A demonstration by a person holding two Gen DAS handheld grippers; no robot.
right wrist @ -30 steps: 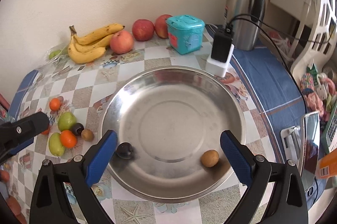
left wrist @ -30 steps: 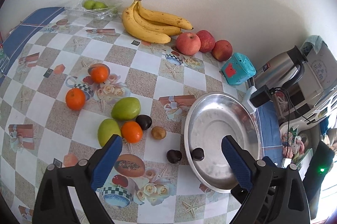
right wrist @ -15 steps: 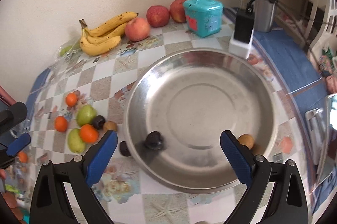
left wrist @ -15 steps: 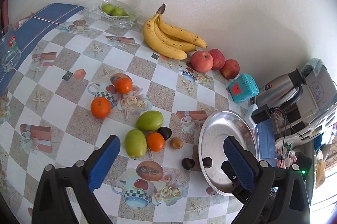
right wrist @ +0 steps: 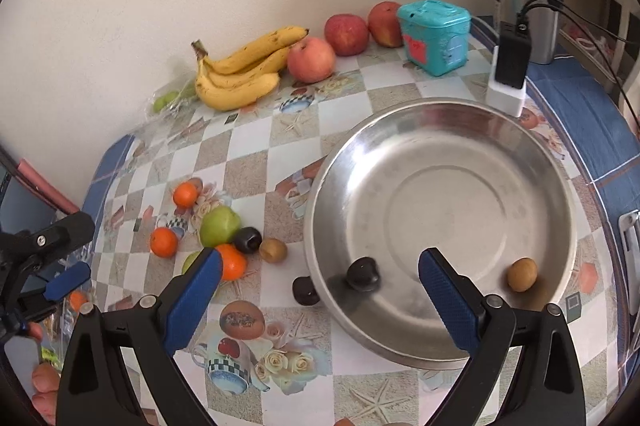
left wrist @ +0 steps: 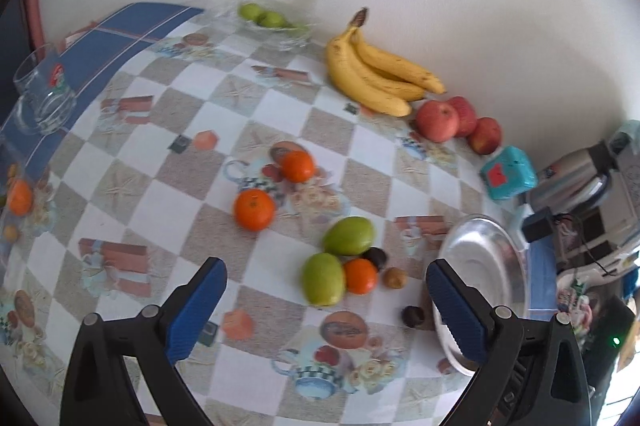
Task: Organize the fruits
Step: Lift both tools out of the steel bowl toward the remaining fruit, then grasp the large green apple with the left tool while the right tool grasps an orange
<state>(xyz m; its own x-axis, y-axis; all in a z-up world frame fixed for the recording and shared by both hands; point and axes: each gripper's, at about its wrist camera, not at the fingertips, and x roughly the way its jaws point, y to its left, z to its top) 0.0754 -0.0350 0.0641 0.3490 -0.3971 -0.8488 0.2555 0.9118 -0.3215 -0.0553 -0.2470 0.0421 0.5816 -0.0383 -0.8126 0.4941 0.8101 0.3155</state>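
Two views, read left to right, over one checked worktop (left wrist: 168,210). Left wrist view: drinking glass (left wrist: 44,94) at far left edge; clear tray of green fruit (left wrist: 266,20) against the wall; banana bunch (left wrist: 376,74), then three red apples (left wrist: 438,120); teal box (left wrist: 508,172); steel flask (left wrist: 576,170) at far right. Two oranges (left wrist: 254,208) at centre, well ahead of left gripper (left wrist: 326,300). Fingers (left wrist: 198,300) spread wide, holding nothing. Between them, just ahead of the tips: two green mangoes (left wrist: 348,236), a third orange (left wrist: 360,276), dark fruit (left wrist: 376,256), small brown fruit (left wrist: 395,277), all touching or nearly so. Another dark fruit (left wrist: 413,316) just inside the right finger. Steel bowl (left wrist: 492,266) behind that finger.

Right wrist view: left gripper (right wrist: 66,276) seen at far left, with part of a hand (right wrist: 42,382) below it. Right gripper (right wrist: 320,286) with fingers (right wrist: 450,300) likewise parted and empty. Same fruit cluster by its left finger. One dark fruit (right wrist: 305,291) outside the bowl rim (right wrist: 440,106), one dark fruit (right wrist: 363,274) inside, both between the fingers. Brown fruit (right wrist: 522,274) inside the bowl, right of the right finger. Black charger (right wrist: 510,60) on a white base behind the bowl.
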